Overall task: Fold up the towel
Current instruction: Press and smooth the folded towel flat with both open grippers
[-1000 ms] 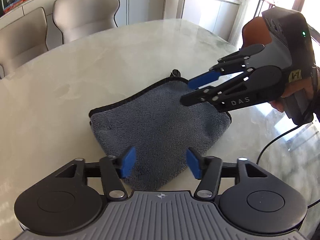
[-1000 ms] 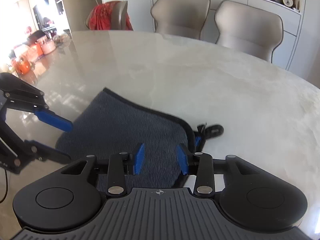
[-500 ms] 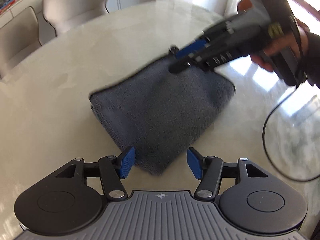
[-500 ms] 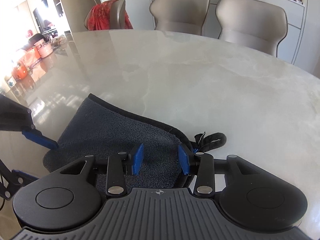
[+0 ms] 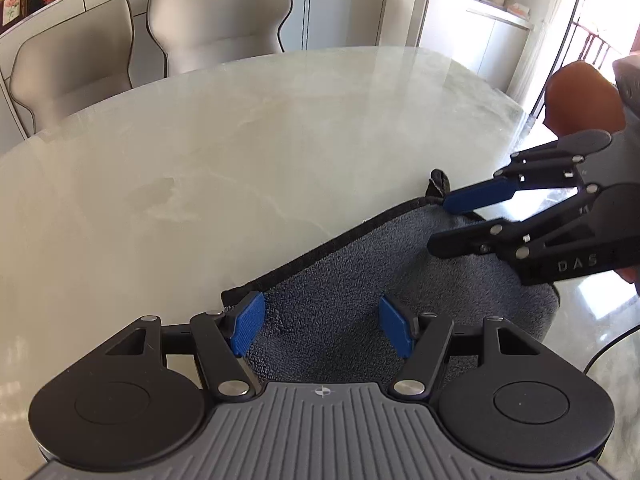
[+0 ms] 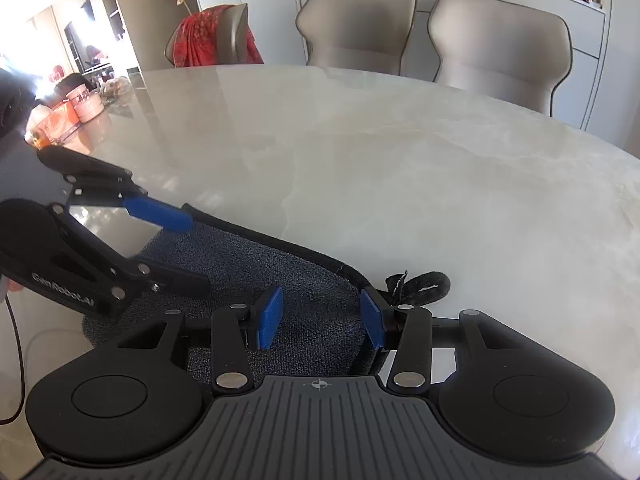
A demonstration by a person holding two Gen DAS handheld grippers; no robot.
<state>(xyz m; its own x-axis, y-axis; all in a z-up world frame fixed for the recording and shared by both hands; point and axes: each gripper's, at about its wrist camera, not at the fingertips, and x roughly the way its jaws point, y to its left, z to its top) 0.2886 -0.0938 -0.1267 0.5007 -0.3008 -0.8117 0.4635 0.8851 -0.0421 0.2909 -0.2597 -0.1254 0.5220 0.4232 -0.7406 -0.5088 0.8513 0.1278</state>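
Note:
A grey-blue folded towel [image 5: 360, 280] with a black hem lies flat on the marble table [image 5: 200, 160]. It also shows in the right wrist view [image 6: 256, 272], with its black hanging loop [image 6: 424, 284] at the far corner. My left gripper [image 5: 322, 326] is open low over the towel's near left corner and holds nothing. My right gripper [image 6: 320, 316] is open over the corner by the loop. It shows from the side in the left wrist view [image 5: 444, 224], jaws apart, as does the left one in the right wrist view [image 6: 196, 248].
Two beige chairs [image 5: 152, 36] stand behind the table, in front of white cabinets. A chair with a red cloth [image 6: 212, 36] and orange containers [image 6: 76, 108] are at the far left. A black cable [image 5: 608, 352] trails on the right.
The left gripper came back down and forward over the towel's left corner. The right gripper dropped from above the far edge to the loop corner. The towel lies as before.

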